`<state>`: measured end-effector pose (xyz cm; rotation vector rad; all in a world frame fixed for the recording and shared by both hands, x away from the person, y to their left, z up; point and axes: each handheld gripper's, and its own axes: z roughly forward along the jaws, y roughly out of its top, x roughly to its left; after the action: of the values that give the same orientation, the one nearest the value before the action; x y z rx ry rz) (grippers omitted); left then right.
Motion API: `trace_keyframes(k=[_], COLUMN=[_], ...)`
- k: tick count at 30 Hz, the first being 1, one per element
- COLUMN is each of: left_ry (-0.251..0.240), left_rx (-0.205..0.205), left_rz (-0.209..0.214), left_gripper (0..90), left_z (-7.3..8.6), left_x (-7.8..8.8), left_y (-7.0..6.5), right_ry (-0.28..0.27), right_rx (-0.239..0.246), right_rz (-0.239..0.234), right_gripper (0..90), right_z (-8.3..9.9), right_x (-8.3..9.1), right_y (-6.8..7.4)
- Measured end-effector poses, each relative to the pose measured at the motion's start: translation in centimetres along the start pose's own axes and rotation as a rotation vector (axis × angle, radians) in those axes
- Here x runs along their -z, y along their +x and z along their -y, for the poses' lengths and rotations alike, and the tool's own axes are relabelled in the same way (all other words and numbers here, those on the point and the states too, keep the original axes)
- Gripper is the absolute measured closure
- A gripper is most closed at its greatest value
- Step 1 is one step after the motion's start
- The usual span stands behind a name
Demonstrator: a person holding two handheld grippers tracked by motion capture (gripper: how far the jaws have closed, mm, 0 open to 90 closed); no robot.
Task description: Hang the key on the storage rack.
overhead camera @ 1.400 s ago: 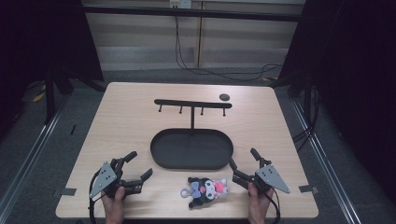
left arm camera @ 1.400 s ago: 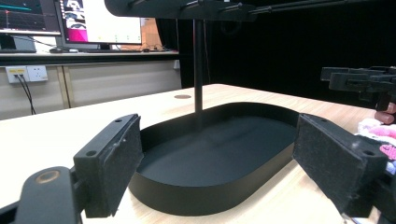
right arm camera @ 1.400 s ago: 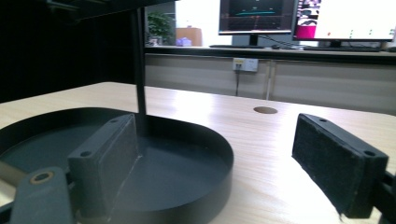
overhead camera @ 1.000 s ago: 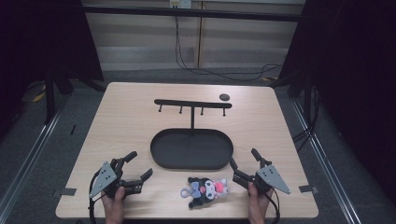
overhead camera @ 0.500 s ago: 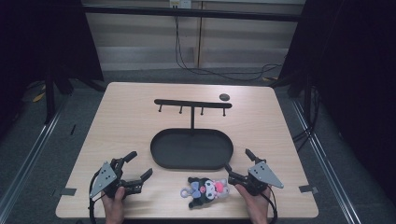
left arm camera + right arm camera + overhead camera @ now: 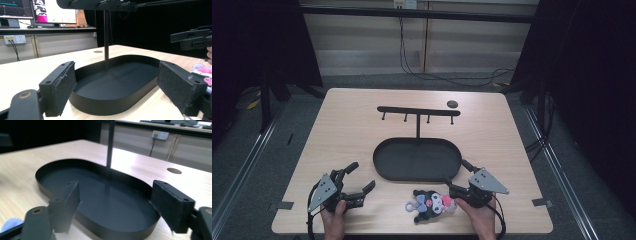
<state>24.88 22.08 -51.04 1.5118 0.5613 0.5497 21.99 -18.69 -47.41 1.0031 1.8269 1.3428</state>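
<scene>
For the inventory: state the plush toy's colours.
Black, white and pink plush toy; high view shows it best.

High view: fixed above the near edge, looking forward and down over the whole tabletop (image 6: 337, 125), far off. Left gripper view: low, close, facing across the oval tray (image 6: 112, 105) toward its post. Right gripper view: equally low and near, facing the same tray (image 6: 100, 230) from the other side

Black hand-held gripper (image 6: 357, 184) with grey three-cornered plate, textured black pads (image 6: 62, 90), round screws, trailing black cables, twin hand-held gripper (image 6: 460, 176)
</scene>
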Motion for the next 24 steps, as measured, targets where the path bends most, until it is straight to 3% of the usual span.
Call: trace_keyframes(k=[8,9,13,18,24], left_ry=[0.003,0.002,0.001,-0.001,-0.001], left_rx=[0.001,0.001,0.001,-0.001,0.007], left_rz=[-0.005,-0.005,-0.004,0.005,-0.002], left_gripper=[15.3,15.3,15.3,15.1,15.1], left_z=[0.0,0.0,0.0,0.0,0.0], left_x=[0.0,0.0,0.0,0.0,0.0], left_y=[0.0,0.0,0.0,0.0,0.0], right_ry=[0.071,0.093,0.129,0.153,0.205], right_rx=[-0.002,0.001,0.012,0.035,0.054], right_rz=[-0.091,-0.126,-0.181,-0.218,-0.295], right_gripper=[28.1,30.6,34.5,36.7,38.0], right_z=[-1.5,-2.0,-2.8,-3.4,-4.3], right_x=[0.0,-0.1,-0.4,-0.8,-1.7], right_y=[-0.3,-0.2,0.2,0.6,1.3])
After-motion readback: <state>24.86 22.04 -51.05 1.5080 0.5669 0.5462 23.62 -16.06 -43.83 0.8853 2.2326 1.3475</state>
